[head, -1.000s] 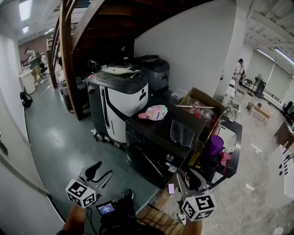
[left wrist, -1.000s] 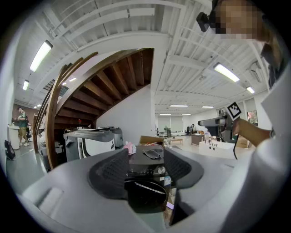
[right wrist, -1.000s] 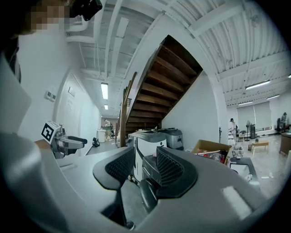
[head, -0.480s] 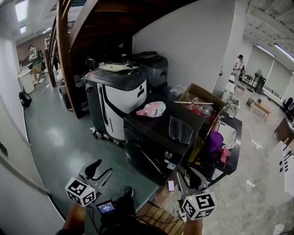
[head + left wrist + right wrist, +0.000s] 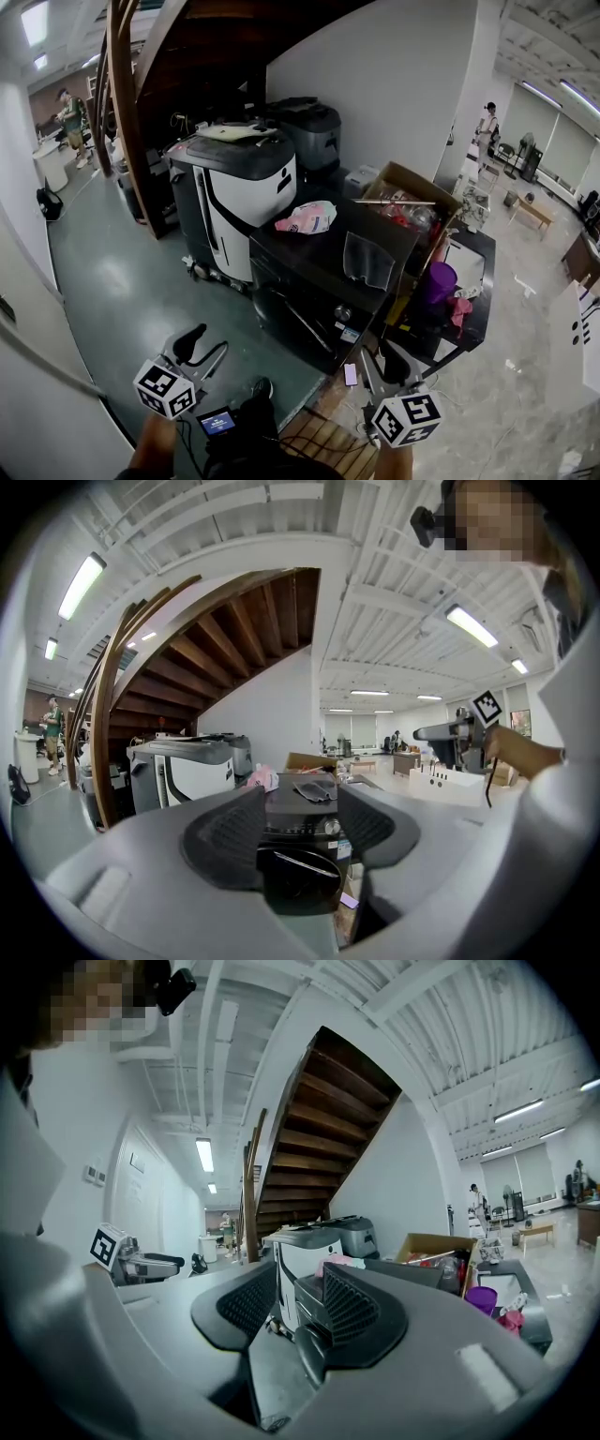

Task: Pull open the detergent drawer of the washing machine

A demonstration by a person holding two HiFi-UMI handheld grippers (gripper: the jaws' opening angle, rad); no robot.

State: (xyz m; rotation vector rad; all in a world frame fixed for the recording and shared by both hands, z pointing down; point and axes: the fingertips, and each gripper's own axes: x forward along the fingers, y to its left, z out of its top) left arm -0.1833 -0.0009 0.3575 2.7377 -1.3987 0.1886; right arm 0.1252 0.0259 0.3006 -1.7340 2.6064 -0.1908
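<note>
The black front-loading washing machine stands in the middle of the head view, its control panel and knob facing me. I cannot make out the drawer on that panel. My left gripper hovers over the green floor, short of the machine's front, open and holding nothing. In the left gripper view the machine shows through the gap of the left gripper. My right gripper hangs near the machine's right front corner, also open and empty. The right gripper has a narrower gap.
A white-and-black appliance stands left of the washer. A pink bag and a clear item lie on the washer's top. A cardboard box and a purple container sit to the right, a wooden pallet at my feet.
The head view has drifted a little, so the washer sits slightly higher and further left in it. Both grippers keep nearly the same places and the same jaw gaps.
</note>
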